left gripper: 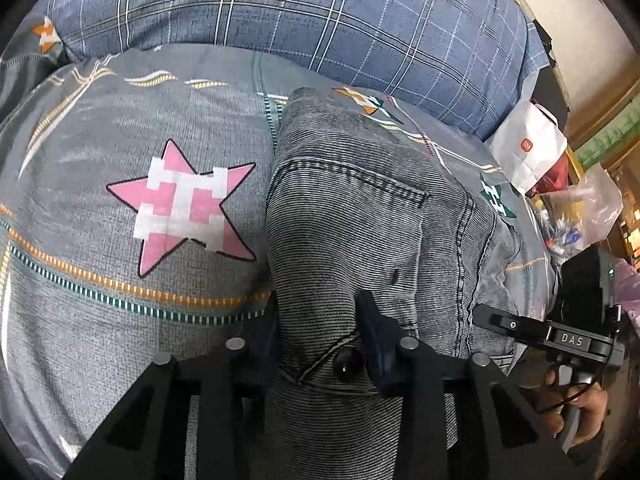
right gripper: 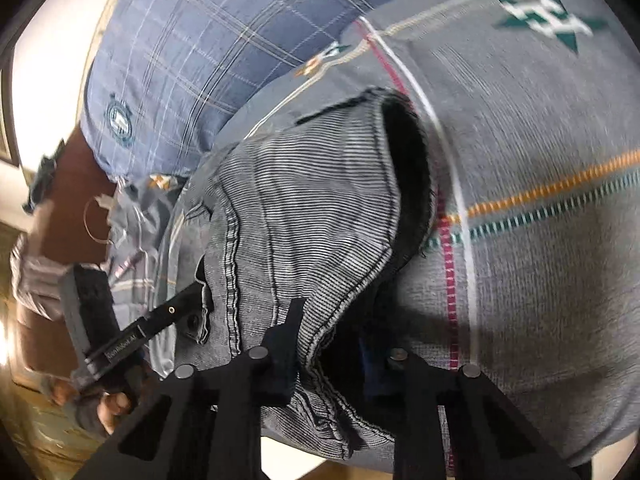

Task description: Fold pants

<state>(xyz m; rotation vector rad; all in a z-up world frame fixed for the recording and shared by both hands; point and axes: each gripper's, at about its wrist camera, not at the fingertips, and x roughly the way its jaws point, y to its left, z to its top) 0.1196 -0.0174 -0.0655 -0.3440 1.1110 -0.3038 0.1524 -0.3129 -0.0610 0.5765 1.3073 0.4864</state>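
where the grey pants (left gripper: 360, 216) lie bunched on the star-print bedsheet (left gripper: 120, 312), the left gripper (left gripper: 320, 332) is clamped on the waistband by the button (left gripper: 349, 362); the right gripper (right gripper: 332, 356) pinches the other waistband edge; a blue plaid pillow (left gripper: 320, 16) sits behind.

Grey bedsheet (left gripper: 120, 312) printed with stars and striped bands, spread across a bed. Behind it a bulky blue plaid quilt (left gripper: 320, 12), backed by a pale wall (left gripper: 580, 4). At the bedside, a white paper bag (left gripper: 528, 152), clear plastic bags (left gripper: 592, 208) and brown wooden furniture (right gripper: 68, 216).
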